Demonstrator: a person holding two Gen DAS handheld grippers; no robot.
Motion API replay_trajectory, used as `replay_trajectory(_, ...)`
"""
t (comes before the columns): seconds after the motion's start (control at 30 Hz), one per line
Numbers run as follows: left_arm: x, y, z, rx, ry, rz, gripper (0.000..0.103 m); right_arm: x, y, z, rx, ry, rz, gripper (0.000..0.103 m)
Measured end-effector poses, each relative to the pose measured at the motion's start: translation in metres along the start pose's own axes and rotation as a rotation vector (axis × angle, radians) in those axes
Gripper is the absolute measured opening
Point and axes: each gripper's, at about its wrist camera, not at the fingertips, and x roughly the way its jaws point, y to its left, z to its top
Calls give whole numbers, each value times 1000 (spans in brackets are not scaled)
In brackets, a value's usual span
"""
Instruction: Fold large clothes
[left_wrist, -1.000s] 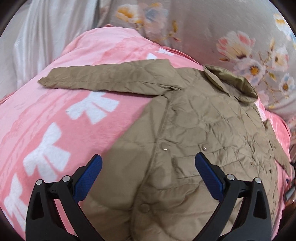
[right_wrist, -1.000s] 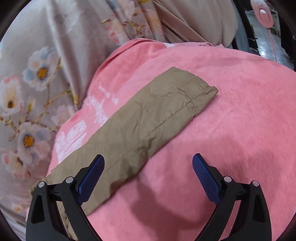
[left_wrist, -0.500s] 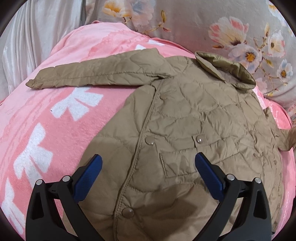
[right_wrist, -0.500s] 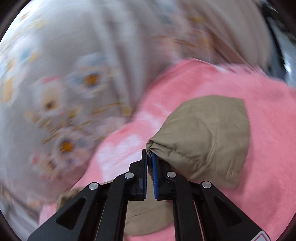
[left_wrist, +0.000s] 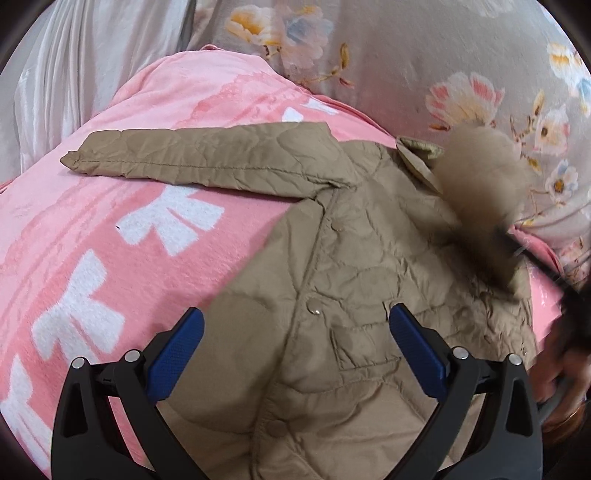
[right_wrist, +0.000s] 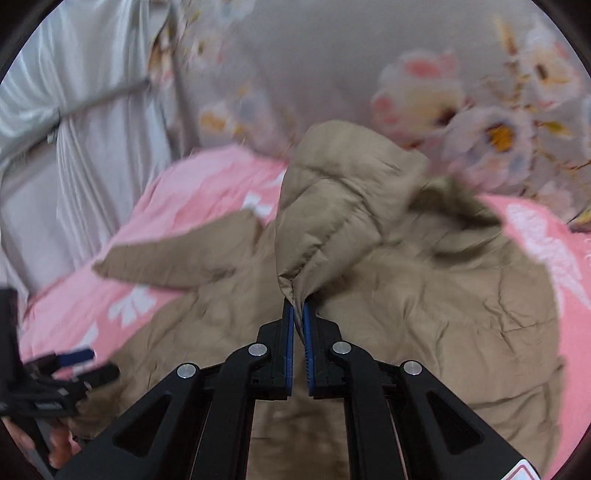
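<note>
A tan quilted jacket (left_wrist: 369, 280) lies front-up on a pink blanket (left_wrist: 92, 221) with white bows. One sleeve (left_wrist: 207, 158) stretches out flat to the left. My left gripper (left_wrist: 295, 314) hovers open over the jacket's snap placket, holding nothing. My right gripper (right_wrist: 298, 310) is shut on the cuff of the other sleeve (right_wrist: 332, 206), which hangs lifted and bunched above the jacket body (right_wrist: 443, 314). That raised sleeve (left_wrist: 480, 177) shows as a blur near the collar in the left wrist view. The left gripper (right_wrist: 74, 362) also appears at the lower left of the right wrist view.
A grey floral cloth (left_wrist: 406, 55) rises behind the blanket. A silvery curtain (left_wrist: 74, 74) hangs at the far left. A hand (left_wrist: 565, 369) shows at the right edge of the left wrist view.
My right gripper went from open over the flat sleeve to shut on its cuff, then swung it up and across over the jacket body. The left gripper barely shifted.
</note>
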Motion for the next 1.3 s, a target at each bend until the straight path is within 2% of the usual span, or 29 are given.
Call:
replay_trajectory(0.1, 3, 8, 8, -18, 16, -35, 98, 38, 22, -17, -63, 106, -35, 18)
replay_trajectory(0.17, 7, 9, 13, -24, 28, -62, 98, 45, 28, -33, -91, 153, -57, 39)
replay_trajectory(0.27, 16, 7, 24, -53, 66, -132, 98, 24, 28, -39, -57, 128, 5, 59)
replay_trajectory(0.33, 26, 3, 32, -97, 105, -212, 98, 1, 23, -44, -25, 97, 50, 62)
replay_trajectory(0.43, 51, -13, 41, -128, 205, -286, 98, -22, 3, -58, 40, 62, 27, 62)
replay_trajectory(0.5, 70, -23, 42, -156, 278, -335, 98, -40, -34, -66, 154, 50, 12, 62)
replay_trajectory(0.57, 85, -32, 40, -192, 335, -368, 97, -54, -74, -73, 266, 30, -40, 63)
replay_trajectory(0.63, 95, -43, 41, -217, 362, -386, 88, -67, -117, -80, 397, 7, -106, 64)
replay_trajectory(0.7, 96, -56, 47, -181, 351, -400, 65, -76, -168, -91, 586, -39, -116, 64)
replay_trajectory(0.73, 94, -64, 52, -143, 335, -384, 57, -78, -186, -95, 658, -58, -109, 65)
replay_trajectory(0.77, 94, -69, 56, -120, 323, -371, 41, -77, -209, -100, 753, -77, -95, 65)
replay_trajectory(0.8, 91, -77, 61, -77, 294, -352, 14, -74, -224, -102, 812, -90, -75, 63)
replay_trajectory(0.83, 89, -83, 67, -40, 269, -337, 4, -70, -237, -103, 856, -100, -53, 62)
replay_trajectory(0.9, 79, -90, 82, -6, 199, -325, 3, -56, -258, -103, 938, -111, -16, 52)
replay_trajectory(0.93, 71, -93, 91, 13, 147, -311, 2, -49, -263, -101, 968, -108, -6, 36)
replay_trajectory(0.97, 64, -96, 100, 36, 96, -298, 2, -43, -269, -99, 992, -111, 4, 9)
replay_trajectory(1.0, 60, -97, 105, 51, 65, -287, 2, -40, -275, -97, 1014, -131, 3, 3)
replay_trajectory(1.07, 59, -97, 110, 85, 29, -260, 2, -49, -279, -92, 1019, -218, 32, 3)
replay_trajectory(1.13, 75, -95, 103, 110, 66, -230, 2, -60, -276, -91, 972, -268, -12, 2)
replay_trajectory(1.17, 88, -93, 96, 120, 97, -205, 2, -56, -275, -91, 944, -240, -53, 2)
replay_trajectory(1.23, 124, -90, 72, 147, 173, -132, 2, -34, -275, -92, 879, -102, -159, 2)
replay_trajectory(1.27, 139, -87, 60, 150, 189, -125, 3, -22, -273, -94, 842, -36, -189, 0)
replay_trajectory(1.3, 141, -84, 54, 156, 163, -132, 3, -20, -273, -97, 824, -21, -198, 0)
